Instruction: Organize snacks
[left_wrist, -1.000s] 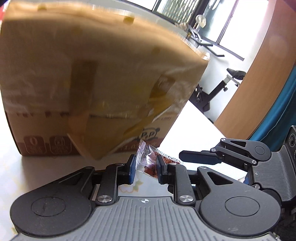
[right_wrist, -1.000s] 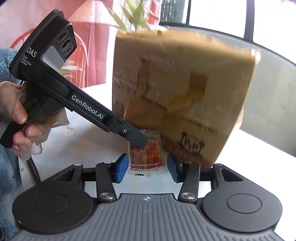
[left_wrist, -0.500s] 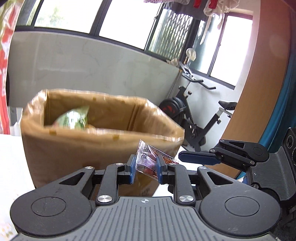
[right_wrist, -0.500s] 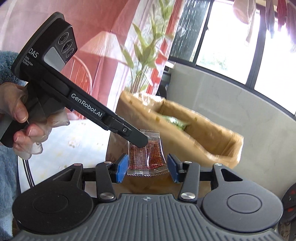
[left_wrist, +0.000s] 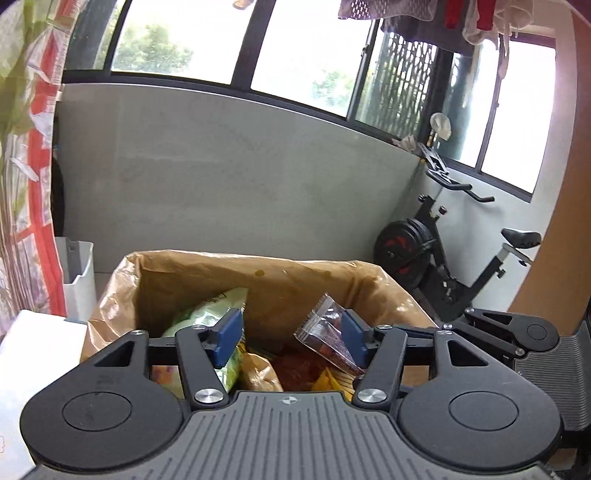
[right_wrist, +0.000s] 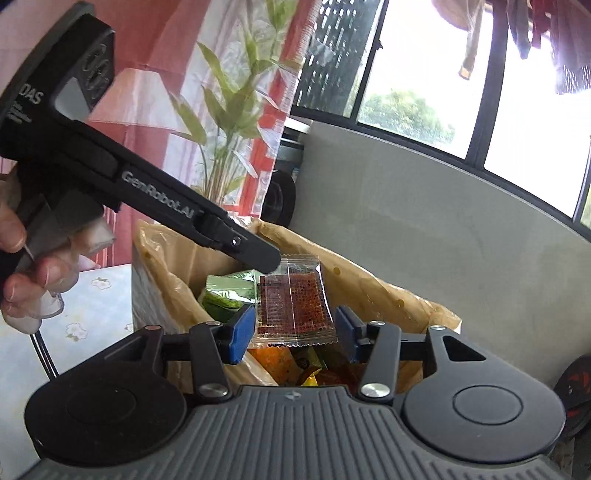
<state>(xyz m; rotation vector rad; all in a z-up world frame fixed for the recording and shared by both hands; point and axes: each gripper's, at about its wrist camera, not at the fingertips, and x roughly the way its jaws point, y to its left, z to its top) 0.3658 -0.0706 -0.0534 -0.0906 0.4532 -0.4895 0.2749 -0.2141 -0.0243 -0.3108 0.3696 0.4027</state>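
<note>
A clear snack packet (left_wrist: 323, 338) with red filling hangs over the open cardboard box (left_wrist: 258, 266), which is lined with a brown bag. My left gripper (left_wrist: 291, 332) is open and its jaws are opening. The packet only leans on the left gripper's right pad (left_wrist: 352, 338). In the right wrist view the same packet (right_wrist: 291, 306) shows between the pads of my right gripper (right_wrist: 293, 332), which do not press it. Those jaws are easing open slightly. The left gripper's finger (right_wrist: 255, 253) covers the packet's top corner. A green bag (right_wrist: 229, 291) and orange packs lie in the box (right_wrist: 369, 280).
A white bin (left_wrist: 79, 277) stands left of the box and an exercise bike (left_wrist: 443, 258) stands behind it on the right. A grey wall panel runs behind. A person's hand (right_wrist: 22, 266) holds the left tool over a floral tablecloth (right_wrist: 92, 288). A plant (right_wrist: 229, 122) stands beyond.
Both grippers have risen from beside the box to above its open top. The left jaws have spread apart and no longer pinch the packet.
</note>
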